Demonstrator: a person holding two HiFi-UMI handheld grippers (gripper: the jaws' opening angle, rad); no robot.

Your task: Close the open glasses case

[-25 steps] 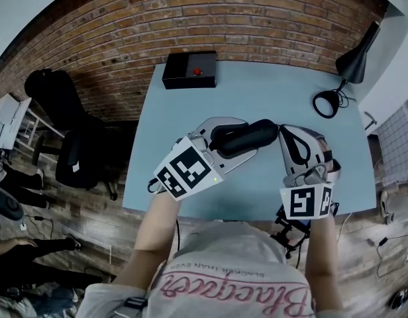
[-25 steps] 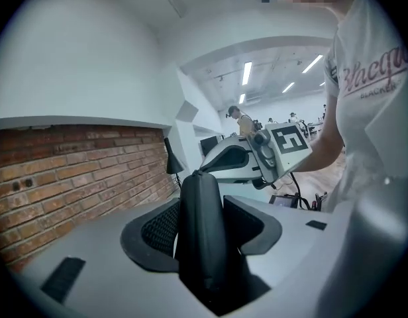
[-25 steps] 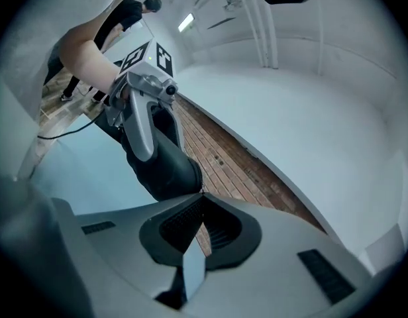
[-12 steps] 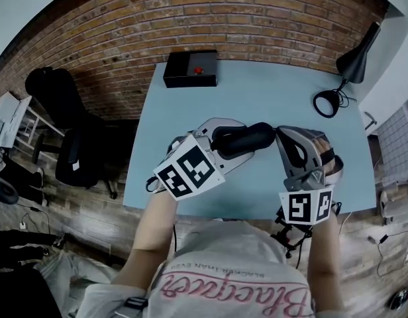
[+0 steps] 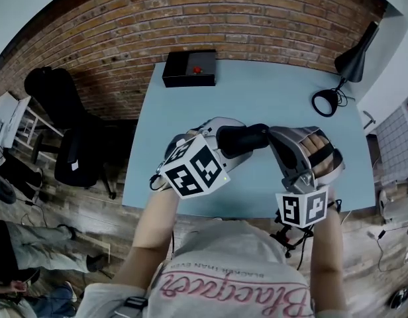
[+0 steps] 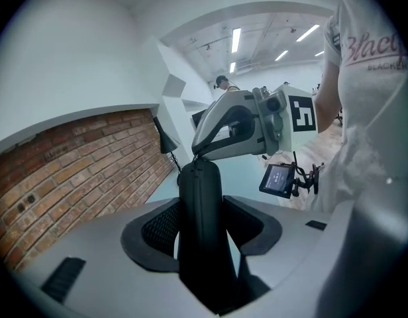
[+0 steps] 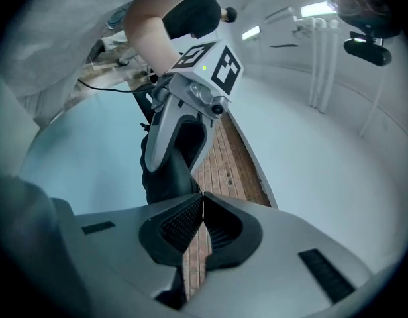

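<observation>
Black and rounded, the case (image 5: pixel 247 138) is in the air above the blue table (image 5: pixel 257 85), near its front edge. The left gripper (image 6: pixel 203 220) clamps it across the body, its pads pressed to both sides. The right gripper (image 7: pixel 203 207) sits at the case's far end with its jaws closed tip to tip. Whether they pinch something small there, such as a zip tab, I cannot tell.

The case looks light, with a firm shell that probably gives a little under pressure. Its smooth skin could slip or twist if it is gripped near an end. The best hold is likely across the middle, where the left jaws already sit, leaving the seam free. Any closing pull should probably run along the seam rather than away from it, so the case does not lever out of the clamp.
</observation>
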